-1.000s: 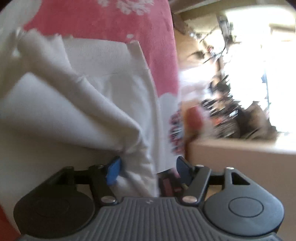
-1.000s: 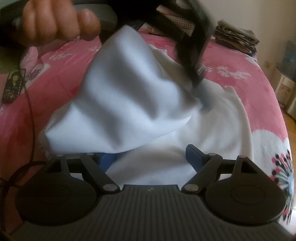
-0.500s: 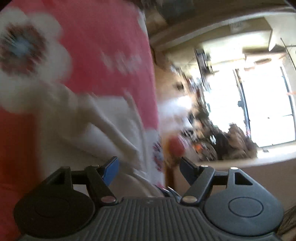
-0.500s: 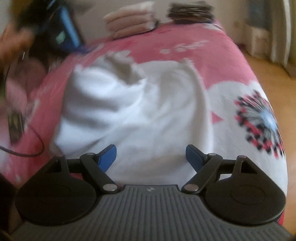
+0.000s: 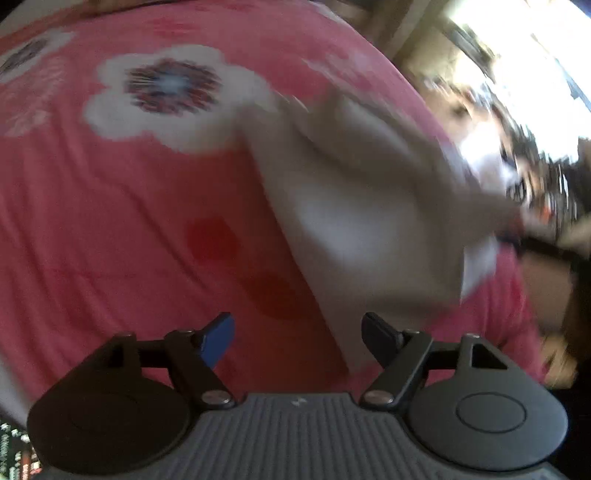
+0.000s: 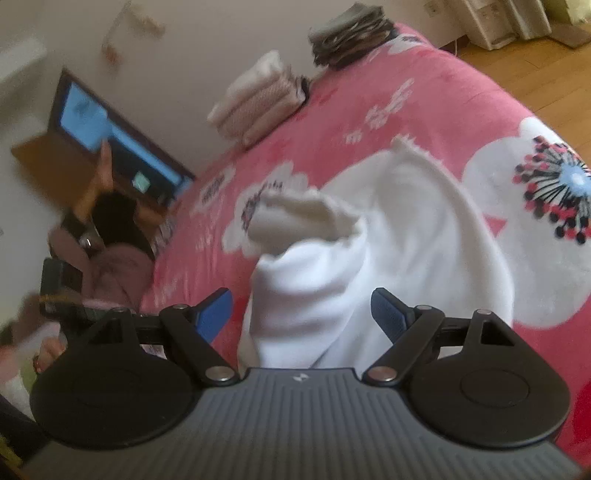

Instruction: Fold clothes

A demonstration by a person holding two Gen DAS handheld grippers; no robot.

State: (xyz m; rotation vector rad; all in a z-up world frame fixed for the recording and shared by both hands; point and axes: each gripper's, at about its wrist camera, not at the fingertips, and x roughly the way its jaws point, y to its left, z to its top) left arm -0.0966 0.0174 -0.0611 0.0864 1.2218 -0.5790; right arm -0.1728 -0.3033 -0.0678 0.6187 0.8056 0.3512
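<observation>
I'm looking down on the pink floral bedspread (image 6: 424, 92), which is filling most of both views, and the white garment (image 6: 388, 258) is lying on it in a loose heap, running from the centre of the right wrist view down toward six o'clock, with a rumpled fold (image 6: 303, 218) standing up just above centre. In the left wrist view the same white garment (image 5: 362, 206) is blurring across from centre toward three o'clock. At eleven o'clock in the right view a stack of folded pale laundry (image 6: 258, 99) is sitting at the far edge of the bed, a darker stack (image 6: 351, 33) at twelve o'clock beside it, and a lit laptop screen (image 6: 110, 129) at ten o'clock. My right gripper (image 6: 301, 314) is hanging with its jaws spread wide, cloth showing between the blue pads but neither pad pressing on it. My left gripper (image 5: 297, 338) has just been opening its jaws, gaping over bare bedspread at six o'clock, the garment's edge just beside its right finger, nothing pinched.
</observation>
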